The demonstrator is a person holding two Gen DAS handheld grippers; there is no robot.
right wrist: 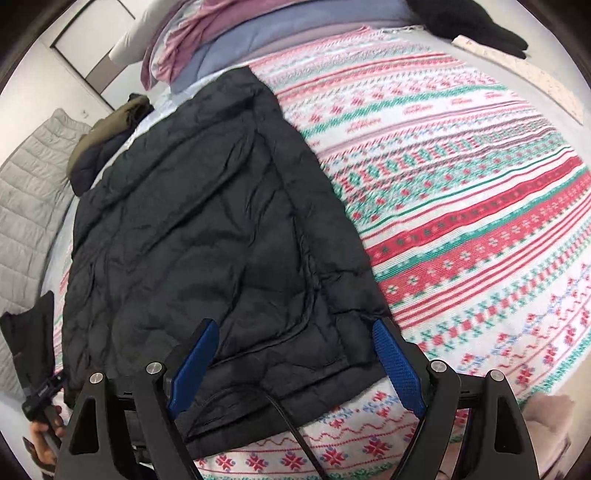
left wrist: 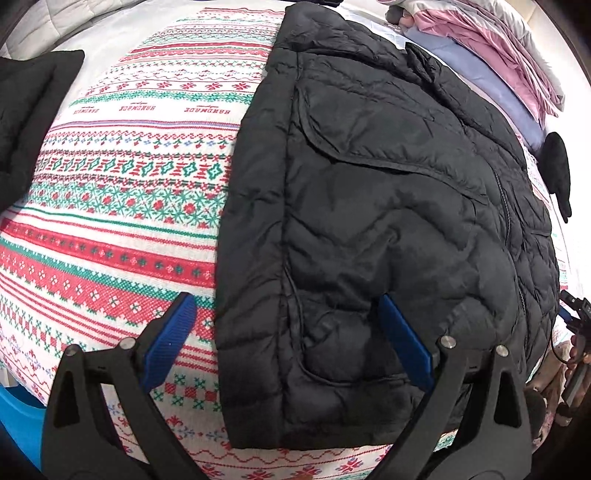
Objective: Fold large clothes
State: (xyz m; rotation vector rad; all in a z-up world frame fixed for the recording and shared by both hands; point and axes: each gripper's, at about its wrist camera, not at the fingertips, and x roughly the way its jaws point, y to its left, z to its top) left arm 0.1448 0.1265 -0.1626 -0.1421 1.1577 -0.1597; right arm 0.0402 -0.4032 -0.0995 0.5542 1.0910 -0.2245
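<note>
On the bed, a knit-pattern blanket (left wrist: 122, 206) in red, green and white bands is covering the whole work surface, with "HANDMADE" lettering running across one white band. Black quilted jacket (left wrist: 388, 229) is lying flat on it, zipped side up with a flap pocket showing, hem toward the near edge, collar toward the far end. At the far end, a stack of pink and lilac-blue bedding (right wrist: 207, 40) is sitting just past the collar. A black glove (right wrist: 476, 26) is lying on the blanket far right. Far left in the right wrist view, an olive and dark garment (right wrist: 107, 144) is bunched near the jacket's shoulder, and a grey quilted cover (right wrist: 33, 184) is hanging along the bed's left side. White wall and a door frame are showing behind. A blue bin (left wrist: 18, 417) is sitting below the near left edge.

Left gripper (left wrist: 288, 339) is pointing steeply down over the jacket's near left corner, jaws spread wide: one blue pad over the blanket, the other over the jacket, nothing pinched. Right gripper (right wrist: 295, 358) is angling steeply down at the near right hem corner, jaws also spread wide and straddling the hem, not clamping fabric. A black cable is trailing between its fingers. A hand (right wrist: 44, 439) holding the other gripper's handle is peeking in at the right wrist view's lower left.
</note>
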